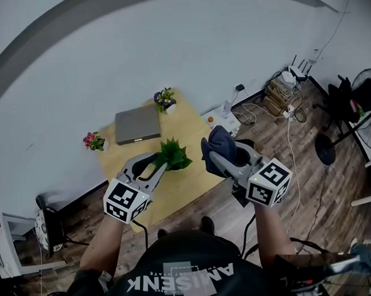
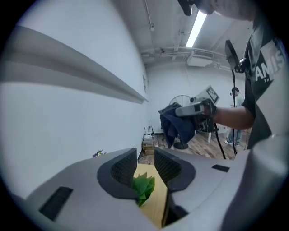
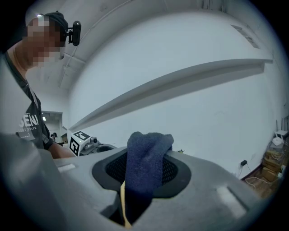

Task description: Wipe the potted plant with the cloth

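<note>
Closest to the head camera is the person's dark shirt (image 1: 178,278), from which both bare forearms reach forward and slightly inward. Each hand grips a handle behind a marker cube.

The left gripper (image 1: 158,165) (image 2: 145,159) angles up and to the right, its tips at the near side of the potted plant (image 1: 172,156) (image 2: 143,187). Its jaws stand apart. In the left gripper view green leaves show low in the gap between them; whether they touch either jaw cannot be told.

The right gripper (image 1: 216,156) (image 3: 144,168) is held a little higher and angles up and to the left. Its jaws are clamped on the cloth (image 1: 220,142) (image 3: 146,158) (image 2: 177,124), a dark blue fabric bunched above the tips and hanging down between them. The cloth hangs just right of the plant, close to its leaves but apart from them.

The plant stands over the near part of the yellow table (image 1: 191,123); its pot is hidden by the foliage.

Farther back on the table lies a flat grey rectangular object (image 1: 136,124). A small pot of purple flowers (image 1: 165,100) is at the far edge and a small pot of pink flowers (image 1: 93,141) at the left edge.

Beyond the table are a white wall, and at right a wooden floor (image 1: 308,170) with cables.
</note>
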